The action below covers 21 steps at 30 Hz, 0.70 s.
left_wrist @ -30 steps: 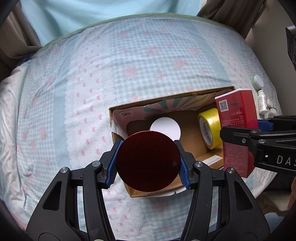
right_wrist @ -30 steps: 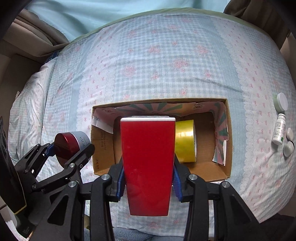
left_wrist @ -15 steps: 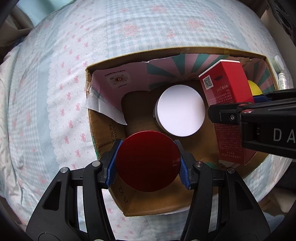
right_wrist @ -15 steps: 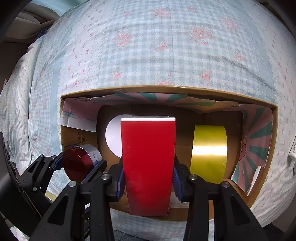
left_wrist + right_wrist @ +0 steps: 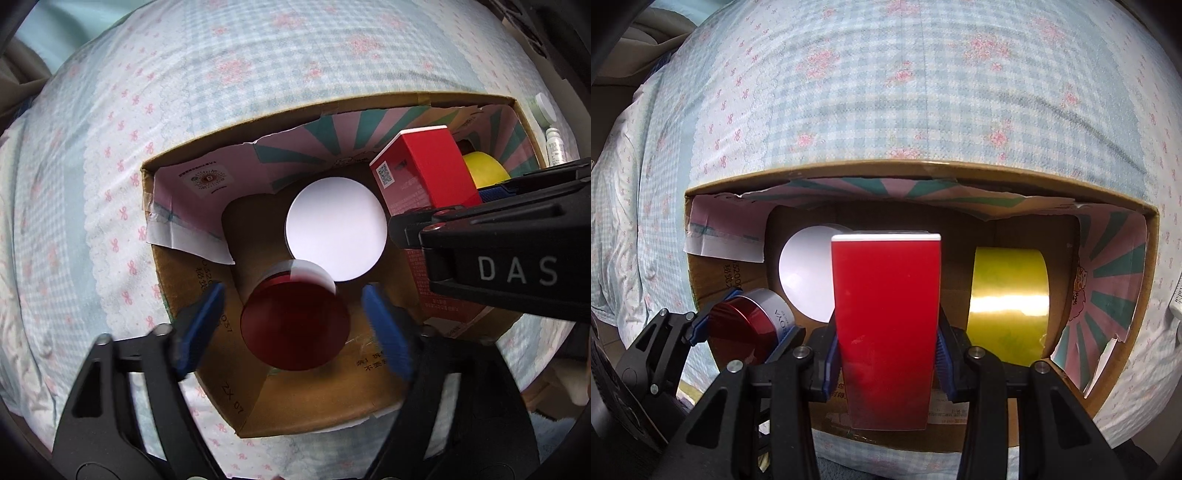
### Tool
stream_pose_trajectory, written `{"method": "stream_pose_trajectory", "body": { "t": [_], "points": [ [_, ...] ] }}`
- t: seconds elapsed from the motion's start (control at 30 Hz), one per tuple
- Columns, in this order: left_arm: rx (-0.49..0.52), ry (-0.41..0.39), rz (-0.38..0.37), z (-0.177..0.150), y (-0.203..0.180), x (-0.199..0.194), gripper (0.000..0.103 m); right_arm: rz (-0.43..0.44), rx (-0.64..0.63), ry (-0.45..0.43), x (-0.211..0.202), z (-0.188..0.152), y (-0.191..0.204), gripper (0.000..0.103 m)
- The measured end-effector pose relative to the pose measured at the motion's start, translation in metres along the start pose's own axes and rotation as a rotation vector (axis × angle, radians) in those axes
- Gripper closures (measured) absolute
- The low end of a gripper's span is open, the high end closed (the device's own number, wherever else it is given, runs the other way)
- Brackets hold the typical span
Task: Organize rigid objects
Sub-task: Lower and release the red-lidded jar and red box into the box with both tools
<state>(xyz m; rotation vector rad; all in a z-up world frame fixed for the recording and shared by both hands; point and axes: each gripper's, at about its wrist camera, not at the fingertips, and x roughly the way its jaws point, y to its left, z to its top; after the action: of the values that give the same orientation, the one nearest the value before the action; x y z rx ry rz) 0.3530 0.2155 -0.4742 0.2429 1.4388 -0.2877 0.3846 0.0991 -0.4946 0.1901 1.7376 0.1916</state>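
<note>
The left gripper [image 5: 293, 325] points straight down into the cardboard box [image 5: 325, 413]; its jaws have just been opening and now stand wide apart, blurred, with the red tin [image 5: 294, 326] between the blue pads but touched by neither. That tin sits in the near left part of the box, its silver side showing at its far edge, just beside a white round lid [image 5: 336, 229] that lies farther in. In the right wrist view the left gripper's pads look closer to the tin, so the gap is clearest from above. The right gripper [image 5: 886, 354] tilts steeply down and is clamped on the tall red carton [image 5: 886, 314], held upright in the middle of the box. To the right of the carton stands a yellow tape roll [image 5: 1008, 306] on its edge. The box rests on a blue checked bedspread [image 5: 886, 92], with small white bottles [image 5: 554, 144] at the far right outside it.
</note>
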Motion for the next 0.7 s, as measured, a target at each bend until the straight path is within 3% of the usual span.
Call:
{"method": "stream_pose_trajectory", "body": {
  "t": [0.03, 0.07, 0.1, 0.13, 0.57, 0.7],
  "points": [
    [0.0, -0.029, -0.009, -0.001, 0.0, -0.006, 0.0, 0.003, 0.0, -0.002, -0.001, -0.001, 0.0, 0.058],
    [0.001, -0.044, -0.02, -0.001, 0.0, -0.011, 0.0, 0.011, 0.003, -0.002, -0.002, -0.001, -0.001, 0.038],
    [0.003, -0.048, -0.026, -0.001, 0.0, -0.014, 0.0, 0.02, 0.006, -0.009, -0.004, -0.003, -0.002, 0.009],
    [0.007, -0.046, -0.024, -0.001, -0.001, -0.015, 0.0, 0.027, 0.009, -0.023, -0.007, -0.004, -0.002, 0.0],
    [0.002, -0.067, 0.013, -0.013, 0.001, -0.038, 0.0, 0.047, 0.017, -0.086, -0.029, -0.022, 0.003, 0.0],
    [0.028, -0.095, 0.058, -0.015, -0.003, -0.053, 0.0, 0.055, 0.024, -0.112, -0.042, -0.03, 0.006, 0.0]
  ]
}}
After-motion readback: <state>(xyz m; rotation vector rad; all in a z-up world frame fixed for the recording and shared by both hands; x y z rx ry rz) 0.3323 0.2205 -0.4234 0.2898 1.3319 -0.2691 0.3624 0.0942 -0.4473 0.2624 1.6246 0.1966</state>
